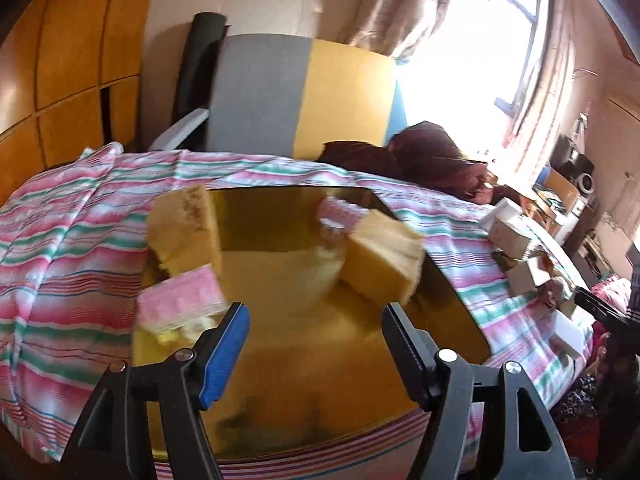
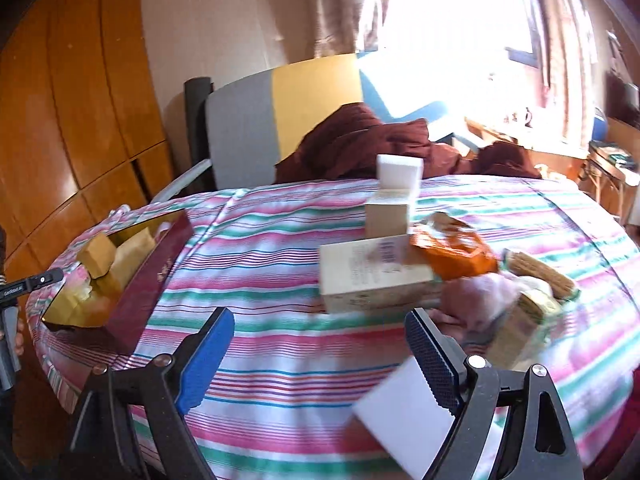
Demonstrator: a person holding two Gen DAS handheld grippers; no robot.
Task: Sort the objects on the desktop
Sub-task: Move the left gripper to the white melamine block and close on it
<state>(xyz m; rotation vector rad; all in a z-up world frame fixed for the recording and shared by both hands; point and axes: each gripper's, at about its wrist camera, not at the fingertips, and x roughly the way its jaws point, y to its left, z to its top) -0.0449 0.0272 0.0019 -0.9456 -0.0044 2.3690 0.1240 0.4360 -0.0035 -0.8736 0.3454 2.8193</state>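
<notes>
between the left gripper's (image 1: 314,320) fingers nothing is held; they stand spread wide over the gold-lined tray (image 1: 280,380). the right gripper (image 2: 320,332) is spread too, empty, hanging above the striped cloth (image 2: 260,360) on the worktop.

outward from the left fingers: a pink packet (image 1: 180,300) sits at ten o'clock in the tray, a tan block (image 1: 184,224) beyond it at eleven, a second tan block (image 1: 382,260) at one o'clock with another pink packet (image 1: 340,210) behind it. so some things already lie in the tray.

outward from the right fingers: a white block (image 2: 400,412) lies just beside the right-hand finger at five o'clock, a long cream box (image 2: 372,280) at twelve, small boxes stacked (image 2: 394,196) beyond it, an orange packet (image 2: 452,256) and a loose, blurred pile (image 2: 520,300) at two o'clock. the tray's maroon wall (image 2: 152,276) shows at nine o'clock.

my read: loose items remain to be sorted, though which goes where i can't tell. to grip well, straddle one item squarely, keep clear of the stack so it doesn't topple, and close on flat faces.
</notes>
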